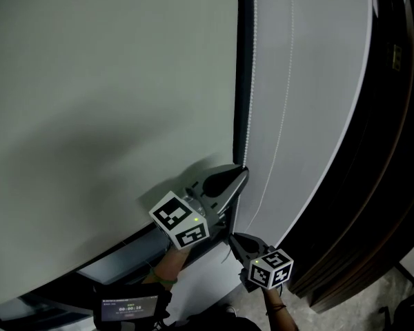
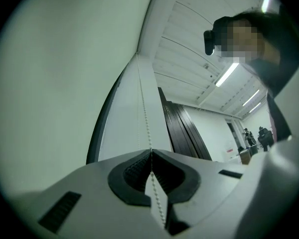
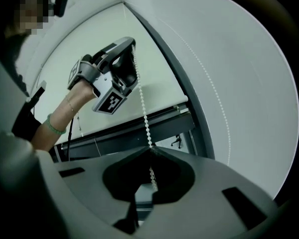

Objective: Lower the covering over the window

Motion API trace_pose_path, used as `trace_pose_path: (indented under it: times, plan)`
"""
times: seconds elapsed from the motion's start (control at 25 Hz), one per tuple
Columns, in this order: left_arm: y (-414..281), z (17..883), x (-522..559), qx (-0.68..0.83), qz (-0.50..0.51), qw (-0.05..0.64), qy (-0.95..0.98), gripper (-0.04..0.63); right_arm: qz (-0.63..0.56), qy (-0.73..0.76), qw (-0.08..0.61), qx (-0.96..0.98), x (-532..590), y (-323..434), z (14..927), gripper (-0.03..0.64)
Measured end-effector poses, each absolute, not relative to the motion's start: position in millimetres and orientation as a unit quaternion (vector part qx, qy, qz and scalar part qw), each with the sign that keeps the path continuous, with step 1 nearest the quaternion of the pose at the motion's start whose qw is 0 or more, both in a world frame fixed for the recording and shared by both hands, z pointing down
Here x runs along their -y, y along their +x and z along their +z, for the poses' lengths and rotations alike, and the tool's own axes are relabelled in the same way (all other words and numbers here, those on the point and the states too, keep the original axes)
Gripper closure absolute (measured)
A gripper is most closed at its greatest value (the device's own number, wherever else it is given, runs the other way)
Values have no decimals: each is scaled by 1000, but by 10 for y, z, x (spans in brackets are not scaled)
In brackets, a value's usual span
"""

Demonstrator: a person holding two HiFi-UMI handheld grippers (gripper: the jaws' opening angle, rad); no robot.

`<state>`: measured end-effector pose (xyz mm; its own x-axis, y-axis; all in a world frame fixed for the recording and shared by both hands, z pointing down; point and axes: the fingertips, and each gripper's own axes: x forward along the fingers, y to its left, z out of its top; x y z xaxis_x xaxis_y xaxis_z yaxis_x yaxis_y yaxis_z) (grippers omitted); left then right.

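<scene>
Head view: left gripper (image 1: 241, 174) and right gripper (image 1: 233, 238) both clenched on the bead chain (image 1: 249, 95).

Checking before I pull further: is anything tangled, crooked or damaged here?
Nothing stands out. The left gripper and right gripper are both shut on the bead chain, which runs straight between them, unknotted. The blind hangs flat, with no visible creases or tears.

Two grippers: left gripper (image 1: 243, 173), right gripper (image 1: 232, 238). Two chains: bead chain (image 1: 250, 81), second chain (image 1: 287, 81). One blind (image 1: 110, 116).
</scene>
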<state>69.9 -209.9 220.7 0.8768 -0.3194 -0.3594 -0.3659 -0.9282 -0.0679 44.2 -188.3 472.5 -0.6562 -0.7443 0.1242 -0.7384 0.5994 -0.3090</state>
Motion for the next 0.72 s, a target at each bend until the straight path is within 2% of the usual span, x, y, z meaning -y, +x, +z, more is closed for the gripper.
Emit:
trace_pose_path:
  times: [0.16,0.28,0.4,0.56,0.72]
  plan:
    - [587,2215,2092,-205,183,85,-958,589,-115,-419,-21,-900,1763,450,4616,603]
    - [510,2234,2116,-212,181,79,-957,589,-80,-424,4,-902,1711,509,4256,601]
    - [575,2567,2172,-211,127,76,-966,591,-37,-426,34,-903,1680,587,3715,599]
    - [582,3157,2168,-202,112,4,-973,591,8,-414,58,-908,1724,613,3114,527]
    - [653,3682,2106,-203,69,-24,-977,591,42,-413,49,-909,1918,608,2764,512]
